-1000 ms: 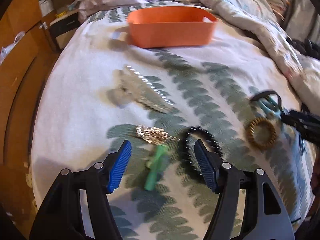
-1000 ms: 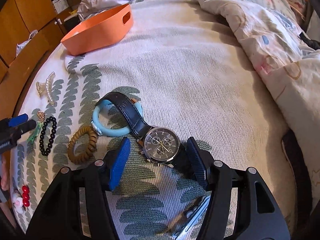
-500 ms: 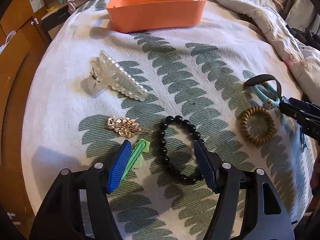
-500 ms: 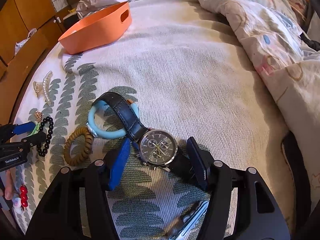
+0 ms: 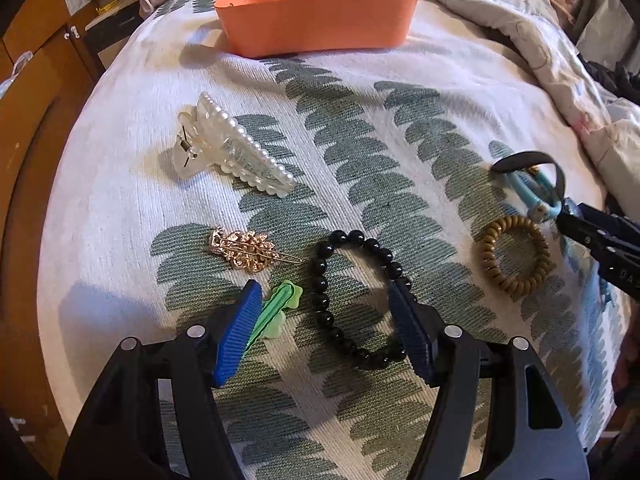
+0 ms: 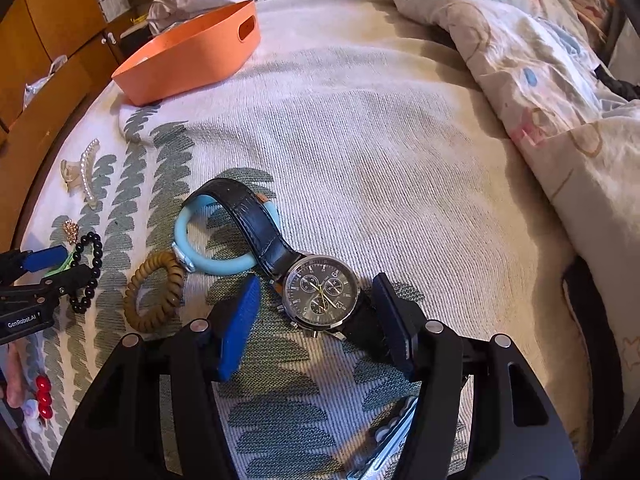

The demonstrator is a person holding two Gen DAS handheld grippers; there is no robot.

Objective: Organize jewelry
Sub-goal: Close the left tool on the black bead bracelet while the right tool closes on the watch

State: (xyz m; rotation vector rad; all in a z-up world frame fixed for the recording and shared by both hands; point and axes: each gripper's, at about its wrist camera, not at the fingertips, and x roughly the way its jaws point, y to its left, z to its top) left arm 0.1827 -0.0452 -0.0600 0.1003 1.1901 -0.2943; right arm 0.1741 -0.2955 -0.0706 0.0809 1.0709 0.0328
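Left wrist view: left tongs (image 5: 324, 332) hang spread and empty around a black bead bracelet (image 5: 356, 296) on the bed, poised to grasp, while right tongs (image 6: 316, 320), likewise unclenched, straddle a wristwatch (image 6: 320, 296).

Left gripper (image 5: 324, 312) and right gripper (image 6: 316, 300) point steeply down, fingers apart.

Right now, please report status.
Left gripper jaws open around black bead bracelet. Right gripper jaws open around watch. Green clip beside bracelet.

Glossy black beads (image 5: 352, 300), matt orange plastic bin (image 5: 316, 20), coarse woven cloth bedspread (image 5: 400, 92)
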